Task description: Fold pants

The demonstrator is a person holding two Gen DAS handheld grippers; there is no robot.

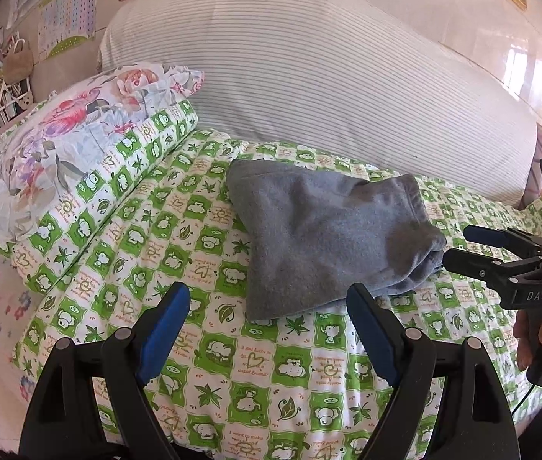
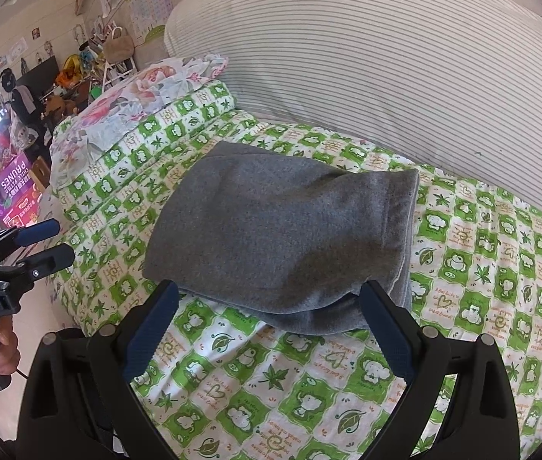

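Folded grey pants [image 2: 278,237] just beyond both open jaws.

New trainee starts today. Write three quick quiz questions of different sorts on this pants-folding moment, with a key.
1. True or false: the grey pants lie spread out flat at full length.
2. Multiple choice: the pants rest on A) the floral pillow, B) the green-and-white sheet, C) the floor.
3. Fill in: both the left hand-held gripper and the right hand-held gripper are ____.

Key: 1 false, they are folded into a compact bundle; 2 B; 3 open.
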